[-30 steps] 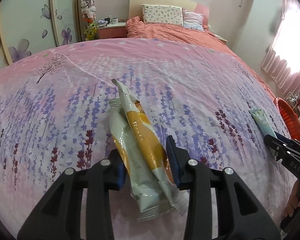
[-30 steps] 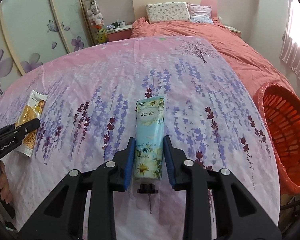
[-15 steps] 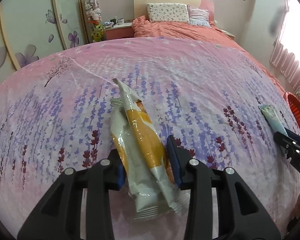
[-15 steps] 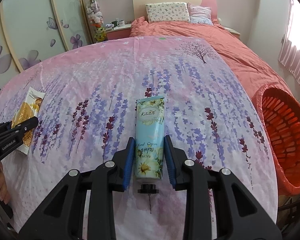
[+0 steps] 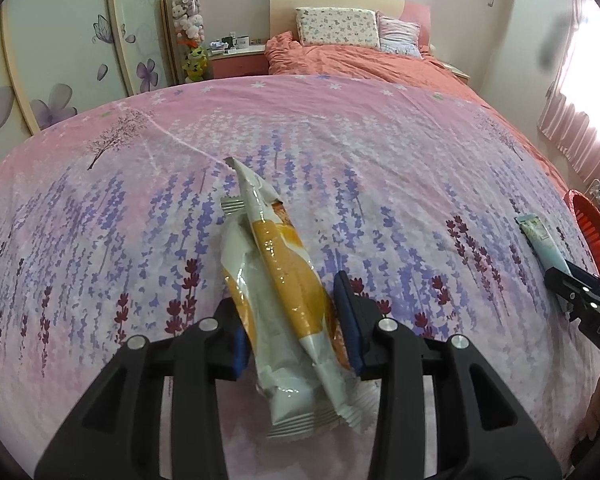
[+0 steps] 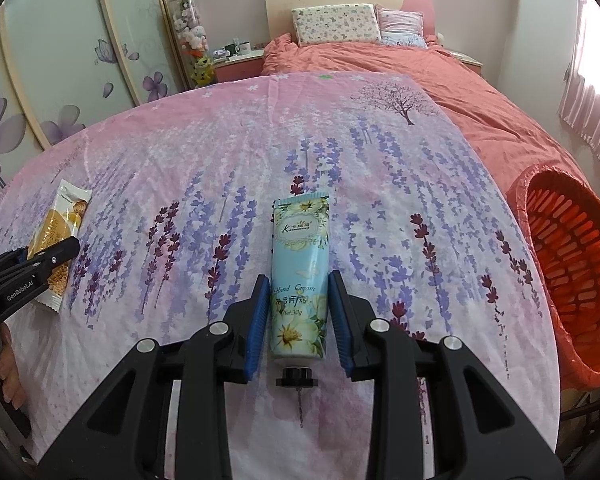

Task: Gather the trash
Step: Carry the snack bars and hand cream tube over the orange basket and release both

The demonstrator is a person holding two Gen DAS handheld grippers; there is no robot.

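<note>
At the left, the left gripper (image 5: 290, 322) has its jaws clamped on a crumpled white-and-orange snack wrapper (image 5: 278, 280), which stands up off the pink lavender-print sheet (image 5: 340, 140). Further right, the right gripper (image 6: 298, 316) holds its jaws closed against the sides of a light-blue hand cream tube (image 6: 300, 276), cap toward the camera, lying along the sheet. At the far right an orange slatted basket (image 6: 572, 252) stands beside the sheet's edge.

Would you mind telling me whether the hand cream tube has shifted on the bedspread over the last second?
No. The hand cream tube lies at the same spot among the lavender print of the bedspread, with its cap toward the camera, between the jaws of the right gripper.
</note>
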